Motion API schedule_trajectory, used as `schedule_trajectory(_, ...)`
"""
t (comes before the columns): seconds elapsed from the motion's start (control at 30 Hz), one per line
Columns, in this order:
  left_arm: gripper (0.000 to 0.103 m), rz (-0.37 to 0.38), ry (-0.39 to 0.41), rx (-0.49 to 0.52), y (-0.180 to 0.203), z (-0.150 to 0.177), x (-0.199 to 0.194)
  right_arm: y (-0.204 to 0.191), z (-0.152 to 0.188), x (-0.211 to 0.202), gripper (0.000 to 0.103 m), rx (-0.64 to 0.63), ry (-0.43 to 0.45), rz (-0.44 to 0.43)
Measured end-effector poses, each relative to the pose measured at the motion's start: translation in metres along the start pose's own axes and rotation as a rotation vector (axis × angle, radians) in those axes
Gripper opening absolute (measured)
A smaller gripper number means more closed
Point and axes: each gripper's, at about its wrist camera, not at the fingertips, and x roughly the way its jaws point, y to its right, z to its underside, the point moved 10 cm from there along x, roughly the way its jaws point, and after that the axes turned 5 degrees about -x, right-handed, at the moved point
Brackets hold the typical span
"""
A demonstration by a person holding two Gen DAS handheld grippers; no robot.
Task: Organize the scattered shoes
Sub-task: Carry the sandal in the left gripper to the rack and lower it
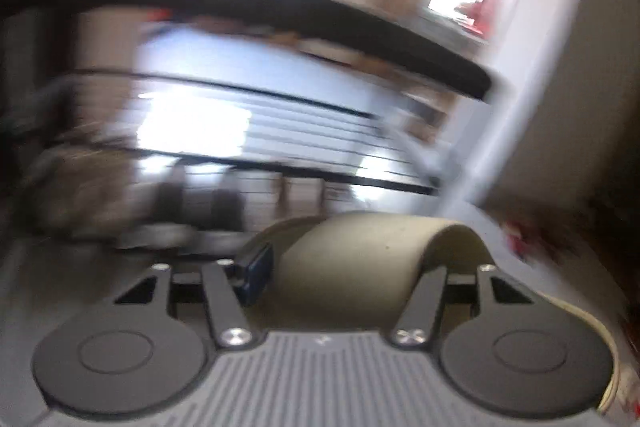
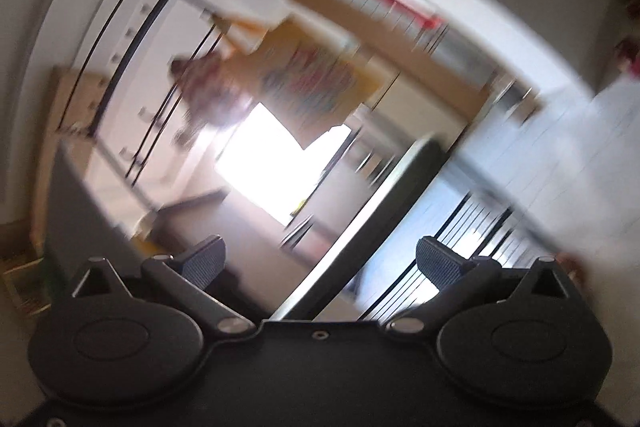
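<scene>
The left wrist view is heavily blurred. A tan slipper [image 1: 352, 259] with an arched upper and a cream sole edge fills the gap between the fingers of my left gripper [image 1: 356, 269], which is shut on it. The blue left pad [image 1: 256, 267] presses on its side, and the slipper hides the right pad. The slipper is held up in front of a shoe rack [image 1: 280, 7] with a black top board and thin metal rails. In the right wrist view my right gripper [image 2: 322, 263] stands open, with both ribbed pads [image 2: 204, 263] bare and nothing between them.
A white door frame or wall edge [image 1: 520, 107] runs along the right of the rack. Something dark and blurred [image 1: 80, 187], possibly shoes, lies low on the left. A black-edged board [image 2: 400, 187] and wire rails [image 2: 460, 247] show ahead of the right gripper, with cardboard boxes [image 2: 320, 67] behind.
</scene>
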Motion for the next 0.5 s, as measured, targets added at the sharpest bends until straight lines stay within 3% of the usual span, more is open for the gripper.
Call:
schedule_trajectory(0.13, 0.056, -0.309, -0.02, -0.199, -0.176, 0.048, -0.003, -0.018, 0.058, 0.06, 0.103, 0.051, -0.178, -0.062)
schedule_trajectory(0.2, 0.056, -0.39, -0.046, -0.255, -0.219, 0.073, 0.005, -0.026, 0.085, 0.081, 0.103, 0.06, -0.252, -0.08)
schedule_trajectory(0.27, 0.056, -0.505, -0.087, -0.347, -0.274, 0.119, 0.019, -0.038, 0.126, 0.109, 0.103, 0.062, -0.363, -0.097)
schedule_trajectory(0.43, 0.058, -0.559, -0.095, -0.438, -0.307, 0.181, 0.054, -0.051, 0.189, 0.134, 0.103, 0.05, -0.512, -0.108)
schedule_trajectory(0.5, 0.072, -0.529, -0.111, -0.387, -0.306, 0.198, 0.074, -0.045, 0.202, 0.138, 0.103, 0.042, -0.544, -0.08)
